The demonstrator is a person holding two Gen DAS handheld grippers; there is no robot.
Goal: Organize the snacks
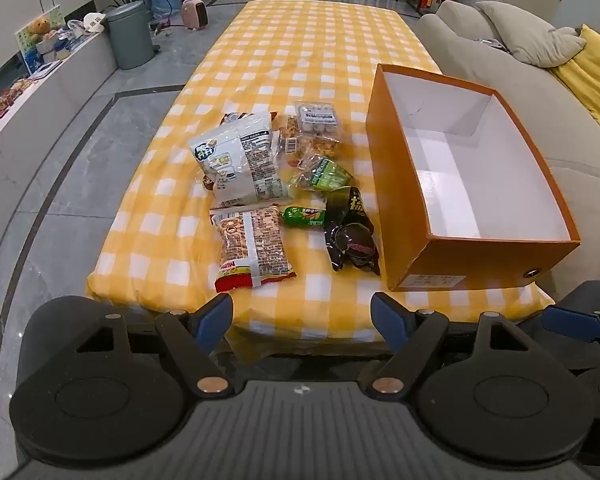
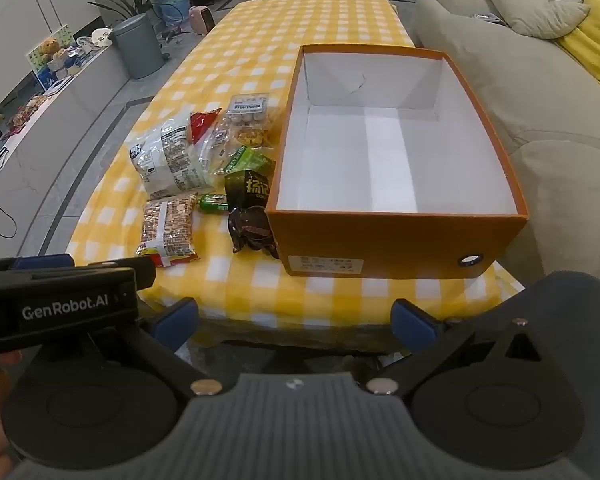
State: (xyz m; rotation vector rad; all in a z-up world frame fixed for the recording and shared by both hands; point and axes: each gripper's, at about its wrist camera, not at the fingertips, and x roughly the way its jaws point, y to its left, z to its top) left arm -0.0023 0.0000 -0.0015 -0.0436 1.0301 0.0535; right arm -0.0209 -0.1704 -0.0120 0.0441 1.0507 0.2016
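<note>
Several snack packs lie heaped on the yellow checked tablecloth (image 1: 300, 60): a white bag (image 1: 236, 160), a peanut bag (image 1: 252, 248), a small green pack (image 1: 304, 216), a black pouch (image 1: 352, 236), a green pea pack (image 1: 324, 174) and a clear tub (image 1: 318, 118). To their right stands an orange box (image 1: 396, 184) with a white, empty inside. My left gripper (image 1: 302, 320) hangs open before the table's near edge, nothing between its fingers. My right gripper (image 2: 294, 322) is open too, short of the orange box (image 2: 396, 240). The white bag (image 2: 168, 160) and the peanut bag (image 2: 168, 228) show left of it.
A beige sofa (image 1: 500, 80) with grey and yellow cushions runs along the table's right side. Left of the table is grey tiled floor (image 1: 60, 200), a grey bin (image 1: 128, 36), a pink heater (image 1: 194, 14) and a low white shelf. The left gripper's body (image 2: 60, 304) crosses the right view's lower left.
</note>
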